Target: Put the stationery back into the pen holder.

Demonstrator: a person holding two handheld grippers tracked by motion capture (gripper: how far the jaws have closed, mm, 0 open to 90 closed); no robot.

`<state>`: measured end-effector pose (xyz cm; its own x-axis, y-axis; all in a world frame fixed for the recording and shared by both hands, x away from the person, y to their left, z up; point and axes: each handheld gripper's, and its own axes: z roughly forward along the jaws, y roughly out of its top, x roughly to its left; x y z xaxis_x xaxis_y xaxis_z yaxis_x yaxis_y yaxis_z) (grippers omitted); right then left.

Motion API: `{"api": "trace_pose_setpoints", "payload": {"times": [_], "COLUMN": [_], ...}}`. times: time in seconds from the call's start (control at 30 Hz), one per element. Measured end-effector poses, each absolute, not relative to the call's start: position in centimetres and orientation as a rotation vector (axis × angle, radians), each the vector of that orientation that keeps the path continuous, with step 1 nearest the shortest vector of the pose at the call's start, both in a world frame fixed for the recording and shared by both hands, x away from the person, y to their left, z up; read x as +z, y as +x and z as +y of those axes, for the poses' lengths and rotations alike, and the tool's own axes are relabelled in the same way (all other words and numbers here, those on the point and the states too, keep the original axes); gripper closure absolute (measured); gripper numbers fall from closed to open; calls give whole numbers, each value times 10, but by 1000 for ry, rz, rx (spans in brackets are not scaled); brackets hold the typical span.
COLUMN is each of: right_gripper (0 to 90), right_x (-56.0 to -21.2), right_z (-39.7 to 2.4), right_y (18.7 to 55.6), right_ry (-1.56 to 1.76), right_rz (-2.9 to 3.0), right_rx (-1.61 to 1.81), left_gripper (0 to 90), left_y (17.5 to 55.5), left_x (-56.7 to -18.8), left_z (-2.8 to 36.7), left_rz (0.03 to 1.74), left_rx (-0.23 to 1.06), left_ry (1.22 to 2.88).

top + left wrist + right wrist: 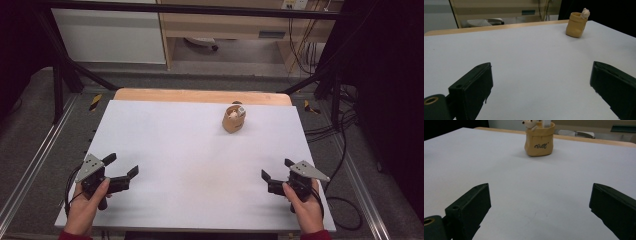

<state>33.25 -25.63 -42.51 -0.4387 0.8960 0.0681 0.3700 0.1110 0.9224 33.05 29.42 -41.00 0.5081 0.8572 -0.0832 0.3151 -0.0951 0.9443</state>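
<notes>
A tan fabric pouch (233,120) with a small white figure, perhaps a toy mouse, at its rim stands upright near the white worktop's (190,165) far edge, well apart from the left tool (121,169) and right tool (276,171), both with jaws spread wide and empty.

Tan pouch (539,142) has dark script on front, illegible.

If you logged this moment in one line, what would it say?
left gripper: open, holding nothing | right gripper: open, holding nothing | small tan fabric pouch with a white toy figure: upright, far side of white table, untouched
</notes>
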Motion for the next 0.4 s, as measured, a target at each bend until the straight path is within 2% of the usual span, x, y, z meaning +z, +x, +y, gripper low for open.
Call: {"api": "trace_pose_setpoints", "payload": {"times": [0.4], "right_gripper": [30], "right_x": [-440], "right_z": [-227], "right_y": [350], "right_ry": [1168], "right_rz": [1975], "right_rx": [1297], "left_gripper": [46], "left_y": [318], "left_x": [-414], "left_z": [289], "left_rz": [974], "left_rx": [602], "left_ry": [1688]}}
